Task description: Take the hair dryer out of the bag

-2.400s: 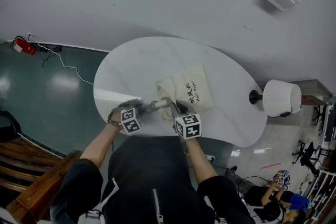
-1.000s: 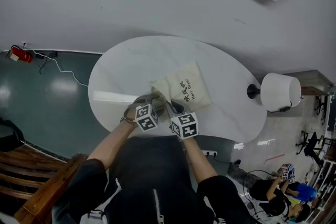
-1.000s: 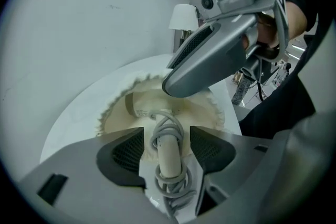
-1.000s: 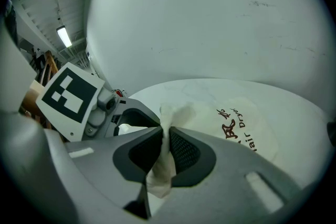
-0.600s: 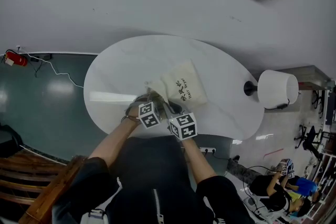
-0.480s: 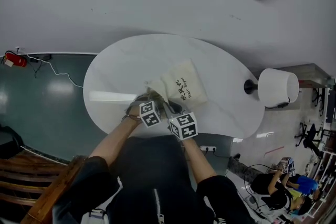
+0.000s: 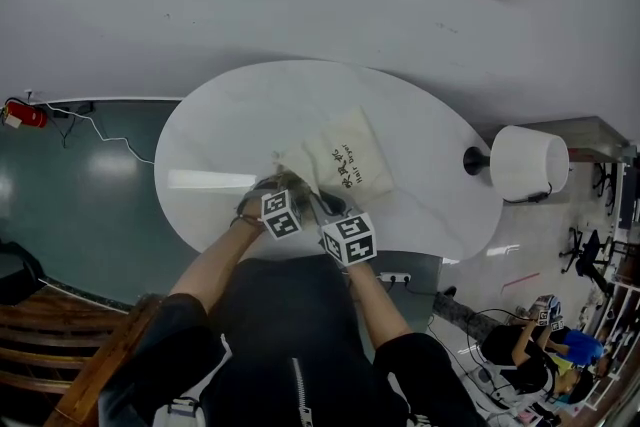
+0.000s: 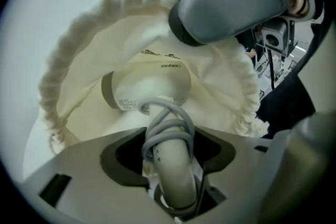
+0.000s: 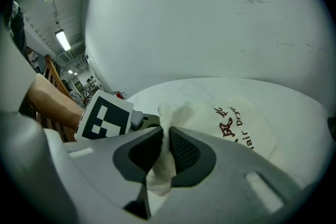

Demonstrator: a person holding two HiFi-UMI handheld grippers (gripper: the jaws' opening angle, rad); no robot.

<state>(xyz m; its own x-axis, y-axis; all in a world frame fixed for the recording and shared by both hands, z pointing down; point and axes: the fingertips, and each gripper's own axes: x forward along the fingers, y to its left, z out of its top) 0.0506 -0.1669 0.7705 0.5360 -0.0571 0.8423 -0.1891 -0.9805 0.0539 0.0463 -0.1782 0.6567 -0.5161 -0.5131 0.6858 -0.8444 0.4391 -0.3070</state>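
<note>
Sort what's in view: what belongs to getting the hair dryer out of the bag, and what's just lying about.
Belongs to the job: bag, its mouth pinched by the right gripper; hair dryer inside it, its handle wound with cord and gripped by the left gripper.
Just lying about: table, lamp, red fire extinguisher on the floor.

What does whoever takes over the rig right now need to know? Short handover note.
Left gripper: jaws closed on the handle of the hair dryer, with the cord wound round that handle.
Right gripper: shut on a fold of the bag at its mouth, holding it open.
Things: the bag lies on the white table; the dryer's body sits inside the open mouth.
Done: bag opened, dryer gripped.
Left: draw the dryer out while the right gripper holds the bag back.
</note>
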